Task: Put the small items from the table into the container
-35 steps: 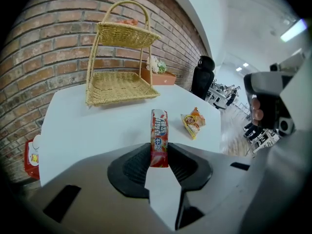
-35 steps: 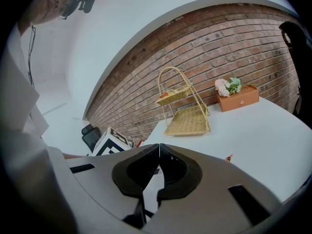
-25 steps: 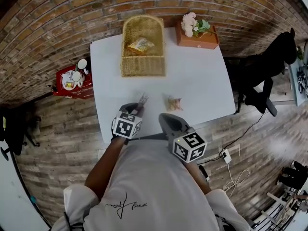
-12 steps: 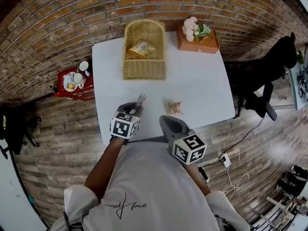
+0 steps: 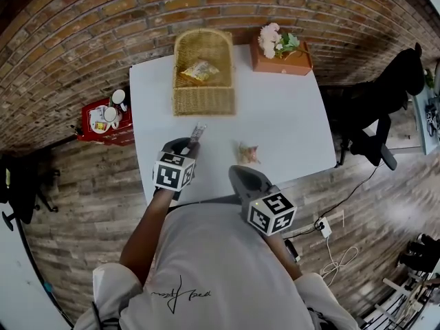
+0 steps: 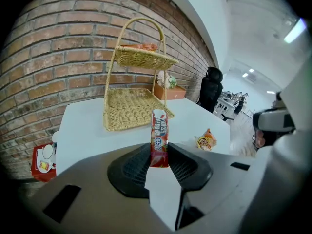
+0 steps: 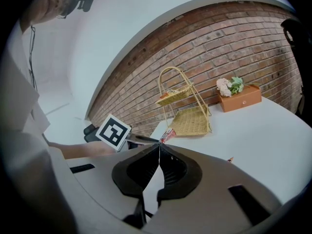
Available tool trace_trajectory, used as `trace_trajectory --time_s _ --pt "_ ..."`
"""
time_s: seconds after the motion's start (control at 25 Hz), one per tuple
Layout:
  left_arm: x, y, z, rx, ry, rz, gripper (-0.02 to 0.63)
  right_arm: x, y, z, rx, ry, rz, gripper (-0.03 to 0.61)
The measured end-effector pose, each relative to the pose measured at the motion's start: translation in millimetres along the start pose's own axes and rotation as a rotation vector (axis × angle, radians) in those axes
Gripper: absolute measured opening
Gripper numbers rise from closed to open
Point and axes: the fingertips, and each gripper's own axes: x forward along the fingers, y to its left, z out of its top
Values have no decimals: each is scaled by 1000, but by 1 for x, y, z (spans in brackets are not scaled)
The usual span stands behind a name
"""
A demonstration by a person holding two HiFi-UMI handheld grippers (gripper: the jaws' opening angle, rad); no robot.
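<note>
Red sachet (image 6: 159, 135) upright, pinched in left tool (image 6: 159, 156).

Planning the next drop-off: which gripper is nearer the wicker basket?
Left. The left gripper, gripping a red sachet, is just in front of the wicker basket; the right gripper, jaws shut and empty, is at the near edge of the table.

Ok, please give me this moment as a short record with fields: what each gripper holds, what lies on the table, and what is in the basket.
left gripper: shut on red stick packet, which stands upright between the jaws
right gripper: shut, nothing between the jaws
loose on table: orange snack packet, apart from both grippers
wicker basket: two tiers, yellow packet in the upper tier
also on table: wooden box with flowers, at the far edge beside the basket
</note>
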Motion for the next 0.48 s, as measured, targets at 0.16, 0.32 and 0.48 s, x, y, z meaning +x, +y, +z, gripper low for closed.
trace_trajectory --time_s 0.16,0.32,0.48 --pt "1 5 8 9 -6 7 112 1 -1 1 4 0 -1 21" --pt "2 10 15 23 -11 9 112 1 -2 1 12 -3 -4 21" --pt "3 16 21 31 -16 15 112 1 -3 0 22 -2 -10 21"
